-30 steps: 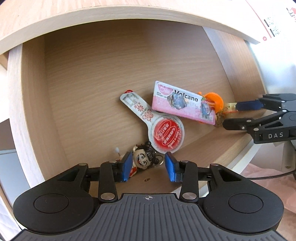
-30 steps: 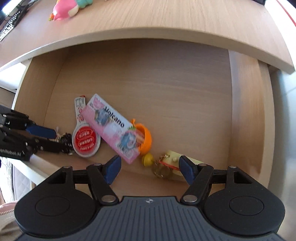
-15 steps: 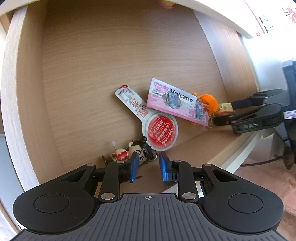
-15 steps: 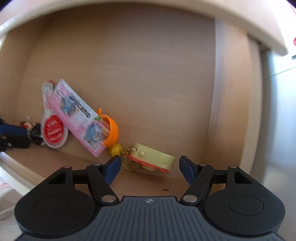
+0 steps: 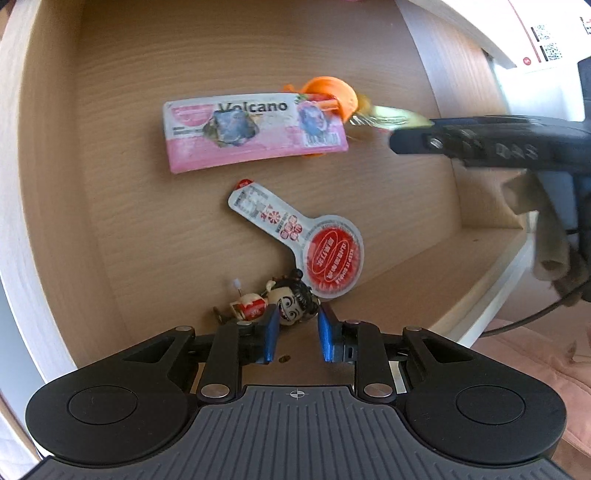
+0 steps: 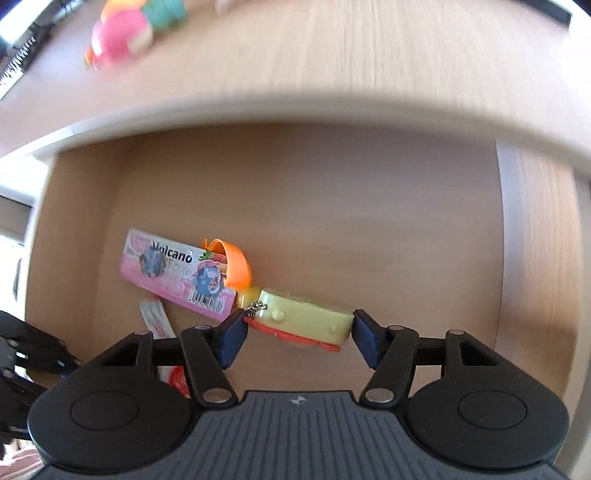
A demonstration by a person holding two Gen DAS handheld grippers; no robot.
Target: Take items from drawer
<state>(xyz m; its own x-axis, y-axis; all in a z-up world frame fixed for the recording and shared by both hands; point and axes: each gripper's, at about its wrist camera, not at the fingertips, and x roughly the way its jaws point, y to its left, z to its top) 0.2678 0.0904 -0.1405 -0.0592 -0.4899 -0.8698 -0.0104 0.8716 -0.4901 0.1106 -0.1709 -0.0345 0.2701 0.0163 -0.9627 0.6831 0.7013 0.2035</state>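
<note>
In the left wrist view my left gripper (image 5: 297, 325) is narrowed, its tips pinching the head of a small doll figure (image 5: 291, 301) near the drawer's front. Beyond it lie a red round sachet (image 5: 328, 254), a pink Volcano packet (image 5: 255, 134) and an orange piece (image 5: 328, 90). My right gripper (image 5: 410, 131), blurred, reaches in from the right at a yellow case (image 5: 391, 114). In the right wrist view the right gripper (image 6: 297, 328) is closing around that yellow, red-trimmed case (image 6: 303, 317), a pad close to each end. The packet (image 6: 173, 273) lies left of it.
The drawer (image 6: 535, 258) has wooden side walls and a pale front edge (image 5: 480, 295). The desk top above it carries pink and teal toys (image 6: 122, 37). White printed paper (image 5: 543, 33) sits at the far right. Pink cloth (image 5: 535, 350) lies below the drawer front.
My left jaws have narrowed onto the doll's head. The right gripper has shifted right, off the packet and over the yellow case, and its jaws have drawn in around it.
</note>
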